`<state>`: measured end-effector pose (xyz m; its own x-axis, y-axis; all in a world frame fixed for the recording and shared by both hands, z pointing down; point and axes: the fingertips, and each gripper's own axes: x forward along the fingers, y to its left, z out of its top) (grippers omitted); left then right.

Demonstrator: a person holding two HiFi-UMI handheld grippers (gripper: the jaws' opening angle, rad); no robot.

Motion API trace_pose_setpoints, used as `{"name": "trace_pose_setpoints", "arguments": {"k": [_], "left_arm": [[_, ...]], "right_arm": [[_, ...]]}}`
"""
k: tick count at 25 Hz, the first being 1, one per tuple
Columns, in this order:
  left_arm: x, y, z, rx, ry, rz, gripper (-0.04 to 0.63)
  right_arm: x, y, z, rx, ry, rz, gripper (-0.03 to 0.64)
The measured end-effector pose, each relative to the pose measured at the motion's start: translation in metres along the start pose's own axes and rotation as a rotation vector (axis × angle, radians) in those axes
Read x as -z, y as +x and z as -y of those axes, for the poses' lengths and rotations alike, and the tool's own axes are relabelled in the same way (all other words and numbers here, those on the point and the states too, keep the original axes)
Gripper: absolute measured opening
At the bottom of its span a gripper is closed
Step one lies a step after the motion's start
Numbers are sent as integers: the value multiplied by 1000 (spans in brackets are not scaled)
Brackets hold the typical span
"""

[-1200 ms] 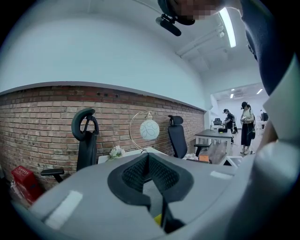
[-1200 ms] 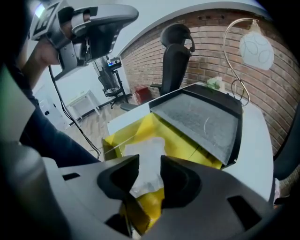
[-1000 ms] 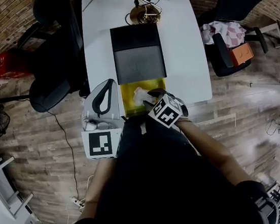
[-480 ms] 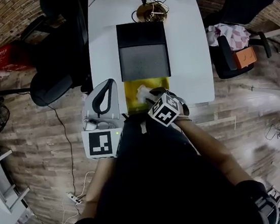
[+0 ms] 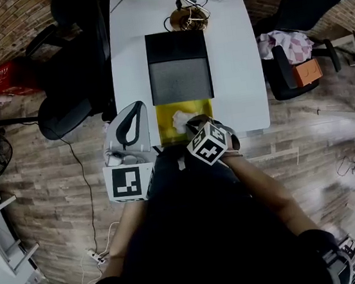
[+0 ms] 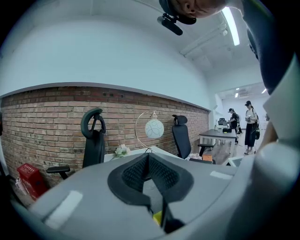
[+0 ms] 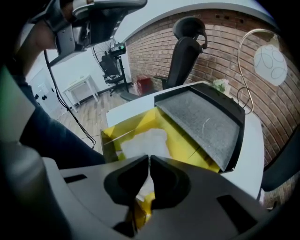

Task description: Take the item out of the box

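- Though pressed shut at the tips, right claw [image 7: 149, 158] with nothing clearly held; a bit of white in the slit under the tips, pinched or not, hard to tell.
- Just past the tips and a little lower: white item [image 7: 143, 139], soft-looking, lying flat inside the yellow box [image 7: 108, 133].
- Farther ahead: grey-lined lid [image 7: 201, 119], lying open, not in the way.
- Off to the left side: left claw [image 6: 149, 157], shut too, empty, pointing high and not into the box.
- Right claw much nearer; probably best to open, then dip forward and down.

The box [image 7: 180, 143] has a smooth yellow lining, and its lid [image 7: 206, 122] carries rough, matt grey padding. The bench [image 5: 129, 60] is smooth white, the floor [image 5: 45, 175] wood plank.
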<state>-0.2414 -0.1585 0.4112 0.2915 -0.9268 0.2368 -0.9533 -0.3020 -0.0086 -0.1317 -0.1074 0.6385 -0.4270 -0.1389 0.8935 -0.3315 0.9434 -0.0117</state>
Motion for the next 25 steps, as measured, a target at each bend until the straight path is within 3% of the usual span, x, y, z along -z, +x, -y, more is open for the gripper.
{"name": "trace_pose_setpoints", "arguments": {"k": [4,10,25], "left_arm": [[-6,4,4,32,55,57,10],[-12,8,15,43,28,45,11],[-48,16,33,71,80,139,11]], "right_arm": [[-10,-17,4,26,0,34,21],[-25,-53,14,76,17,113,21],[-68,-159,64,319,56,349,20]]}}
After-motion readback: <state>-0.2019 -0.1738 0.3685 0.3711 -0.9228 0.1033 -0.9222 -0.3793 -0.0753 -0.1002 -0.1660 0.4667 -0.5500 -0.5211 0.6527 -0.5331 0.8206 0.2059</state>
